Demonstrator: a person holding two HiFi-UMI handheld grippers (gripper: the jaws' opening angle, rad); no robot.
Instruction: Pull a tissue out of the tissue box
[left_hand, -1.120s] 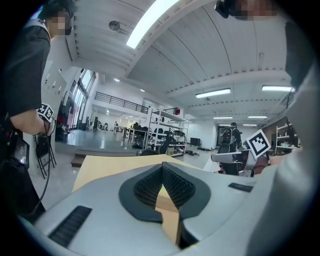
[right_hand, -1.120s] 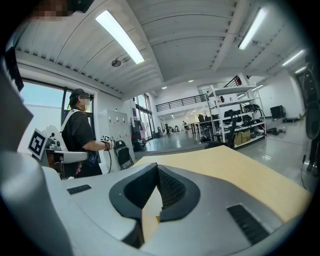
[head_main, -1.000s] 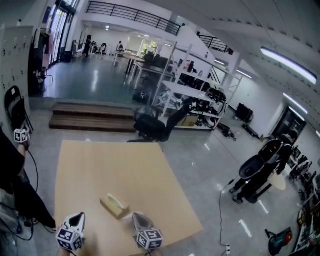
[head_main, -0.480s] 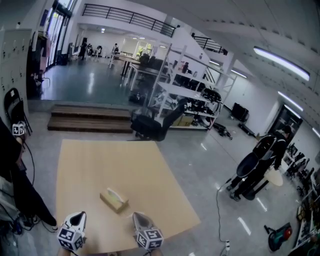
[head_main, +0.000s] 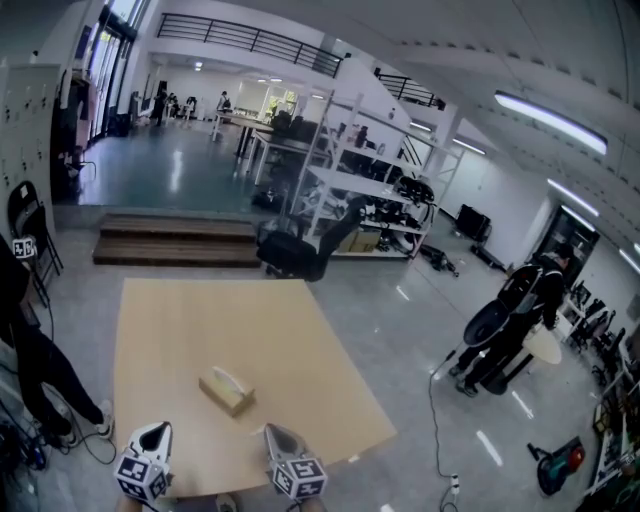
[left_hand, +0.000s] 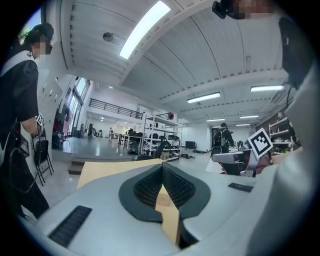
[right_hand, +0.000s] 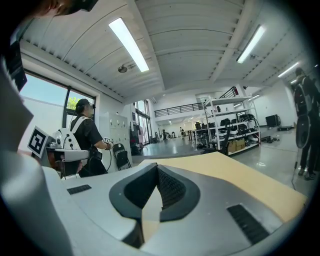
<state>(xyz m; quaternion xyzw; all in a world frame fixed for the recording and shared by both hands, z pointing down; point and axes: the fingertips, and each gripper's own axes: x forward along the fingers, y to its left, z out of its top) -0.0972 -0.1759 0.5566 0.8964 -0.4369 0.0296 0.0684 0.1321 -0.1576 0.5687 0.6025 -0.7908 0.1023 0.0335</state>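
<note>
Premises: a large open lab or workshop hall, not domestic. Evidence:
- A polished grey floor (head_main: 400, 330) runs across a wide span.
- The ceiling is high, with strip lights (head_main: 548, 108).
- A mezzanine railing (head_main: 250, 38) runs along the far wall.
- Open metal racks (head_main: 370, 190) are loaded with equipment.
- Lockers (head_main: 25, 110) stand at left.
- Low wooden steps (head_main: 175, 240) and an office chair (head_main: 300, 250) sit mid-floor.
- Desks (head_main: 250, 125) fill the far bay.
- A cable (head_main: 435, 420) trails over the floor.
- There is a plain wooden tabletop (head_main: 200, 320).
- A person (head_main: 520, 310) stands with bulky gear at right.

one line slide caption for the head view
Left gripper and right gripper, both shut, poised at the table edge short of the tissue box.
</note>
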